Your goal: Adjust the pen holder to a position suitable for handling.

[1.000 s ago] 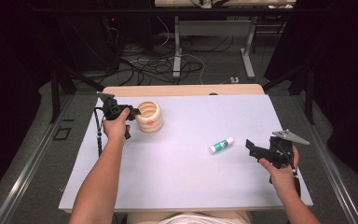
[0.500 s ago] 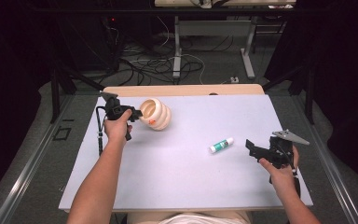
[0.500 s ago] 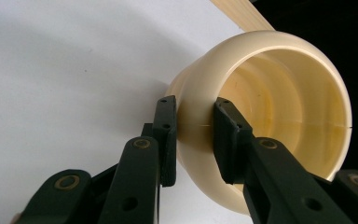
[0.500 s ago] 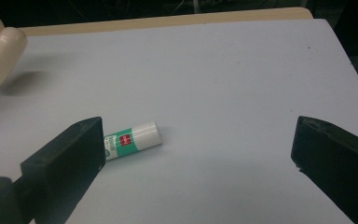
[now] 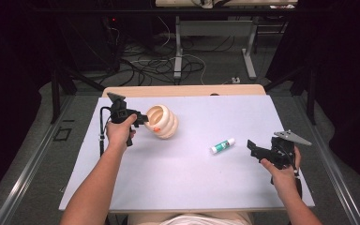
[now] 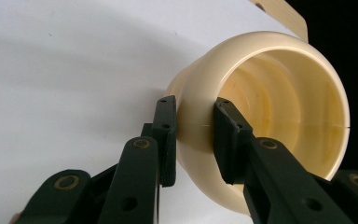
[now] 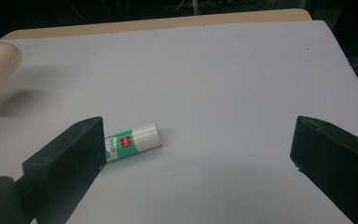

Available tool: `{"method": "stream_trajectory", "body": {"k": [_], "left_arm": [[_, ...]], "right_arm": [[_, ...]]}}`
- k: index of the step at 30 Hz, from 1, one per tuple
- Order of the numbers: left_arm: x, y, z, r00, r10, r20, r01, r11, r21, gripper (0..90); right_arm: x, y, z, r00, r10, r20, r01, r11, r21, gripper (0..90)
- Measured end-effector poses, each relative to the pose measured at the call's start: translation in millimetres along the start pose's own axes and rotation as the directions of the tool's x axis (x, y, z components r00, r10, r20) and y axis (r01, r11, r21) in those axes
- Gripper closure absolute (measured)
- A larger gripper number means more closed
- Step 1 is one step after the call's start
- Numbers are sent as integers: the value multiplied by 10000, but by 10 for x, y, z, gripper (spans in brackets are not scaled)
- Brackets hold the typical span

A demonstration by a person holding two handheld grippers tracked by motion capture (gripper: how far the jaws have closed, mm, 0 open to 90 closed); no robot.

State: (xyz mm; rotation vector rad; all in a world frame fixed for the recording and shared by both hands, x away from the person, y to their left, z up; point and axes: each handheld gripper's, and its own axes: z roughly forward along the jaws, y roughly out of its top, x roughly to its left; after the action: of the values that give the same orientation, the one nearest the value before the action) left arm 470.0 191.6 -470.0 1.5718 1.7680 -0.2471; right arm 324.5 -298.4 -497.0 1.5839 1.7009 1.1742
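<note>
The left forearm reaches up the left side of the table (image 5: 122, 187), with the hand wrapped round the left gripper (image 5: 143, 118), which points to the right in the high view. Its jaws pinch the rim wall of the cup (image 5: 165, 122), one pad outside and one inside, as the left gripper view shows on the cup (image 6: 261, 116). The jaws have just been closing onto that wall.

The cup is a cream, ribbed pot near the far left of the table. It is tipped on its side, with its long axis running roughly left to right across the table. The open mouth faces left, towards the gripper, and the closed end points right. In the left gripper view the mouth opens towards the camera and the stepped inner rings are plain. Whether its side touches the table I cannot tell.

The right forearm comes in at the near right corner, with the hand holding the right gripper (image 5: 255, 149) low and pointing left across the table. Its jaws are spread wide with nothing between the pads. A glue stick (image 7: 133, 141) lies flat on the table just beyond the left jaw, well apart from the cup, with its white cap pointing right in that view.
</note>
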Motion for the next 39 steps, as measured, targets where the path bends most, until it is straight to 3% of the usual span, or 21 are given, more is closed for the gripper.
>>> {"method": "stream_trajectory", "body": {"k": [13, 15, 16, 17, 22, 25, 29, 31, 36, 39], "left_arm": [[-143, -258, 30, 9945, 860, 602, -896, 9941, 607, 724], [-187, -310, 50, 9956, 620, 698, -670, 9952, 713, 725], [-177, -320, 53, 9925, 996, 711, -1051, 9913, 787, 725], [-204, -351, 70, 9937, 806, 779, -869, 9929, 813, 724], [-254, -425, 94, 9878, 1323, 818, -1407, 9842, 1074, 724], [-290, -480, 102, 9875, 1287, 908, -1394, 9825, 1236, 724], [-317, -555, 120, 9861, 1404, 888, -1519, 9786, 1388, 724], [-322, -583, 127, 9838, 1577, 855, -1692, 9740, 1508, 724], [-344, -636, 143, 9812, 1830, 610, -1910, 9661, 1736, 723], [-357, -647, 159, 9818, 1835, 490, -1895, 9651, 1805, 723]], "right_arm": [[-5, 3, -4, 10000, -44, 2, 44, 10000, -46, 30], [-5, 2, -5, 10000, -51, -44, 50, 10000, -54, 30], [-2, 4, -9, 10000, -58, 32, 58, 10000, 35, 30], [-6, 1, -3, 10000, -51, -27, 51, 10000, -77, 30], [-6, 1, -3, 10000, -31, -6, 31, 10000, -77, 31], [1, 2, -10, 10000, 45, -53, -45, 10000, -42, 31], [7, -1, 3, 10000, 88, 11, -87, 9995, -301, 31], [1, 4, -14, 10000, 12, -4, -12, 10000, -44, 31], [4, 2, -6, 10000, -29, -72, 28, 9999, -121, 31], [3, 1, -2, 10000, -35, -76, 34, 9999, -113, 31]]}}
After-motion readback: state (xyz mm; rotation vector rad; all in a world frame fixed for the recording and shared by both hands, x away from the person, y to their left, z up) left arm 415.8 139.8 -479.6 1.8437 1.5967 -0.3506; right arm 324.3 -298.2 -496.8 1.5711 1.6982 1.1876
